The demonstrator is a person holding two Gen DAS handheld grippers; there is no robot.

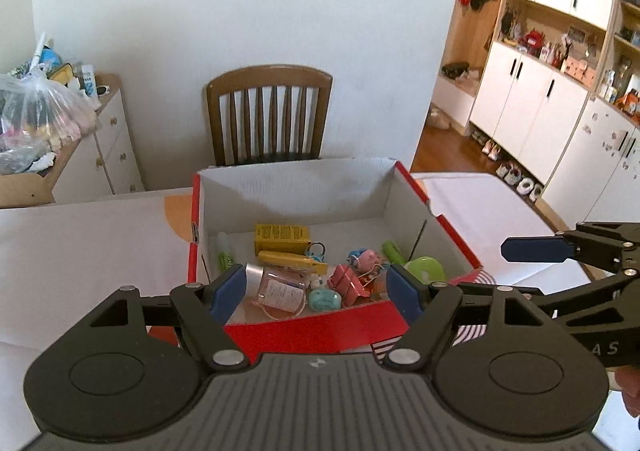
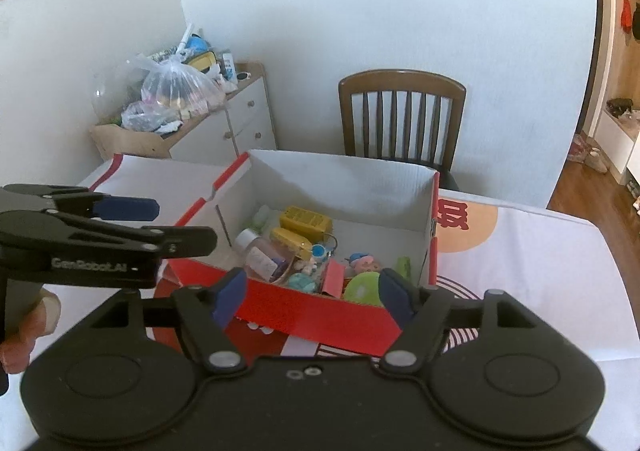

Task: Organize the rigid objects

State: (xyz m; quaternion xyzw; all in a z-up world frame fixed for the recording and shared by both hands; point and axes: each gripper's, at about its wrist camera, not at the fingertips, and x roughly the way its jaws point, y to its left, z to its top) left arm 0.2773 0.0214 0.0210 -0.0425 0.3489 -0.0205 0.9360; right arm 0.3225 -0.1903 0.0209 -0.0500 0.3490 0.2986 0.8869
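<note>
A red and white cardboard box (image 1: 320, 331) stands open on the table. It holds several small things: a yellow carton (image 1: 282, 238), a clear bottle (image 1: 276, 289) with pink liquid, pink binder clips (image 1: 348, 285), a teal piece (image 1: 325, 299) and a green round dish (image 1: 426, 269). My left gripper (image 1: 316, 291) hangs open over the box's near wall with nothing between its blue pads. My right gripper (image 2: 313, 295) is also open and bare above the same box (image 2: 340, 315), to the right of the left one. Each gripper's blue pad (image 1: 532, 249) (image 2: 128, 209) shows in the other's view.
A wooden chair (image 1: 268, 111) stands behind the table (image 1: 80, 243), which has a white printed cloth. A low dresser (image 2: 224, 131) piled with plastic bags (image 2: 180, 91) is at the back left. White cupboards (image 1: 540, 103) line the right. A hand (image 2: 24, 331) grips the left handle.
</note>
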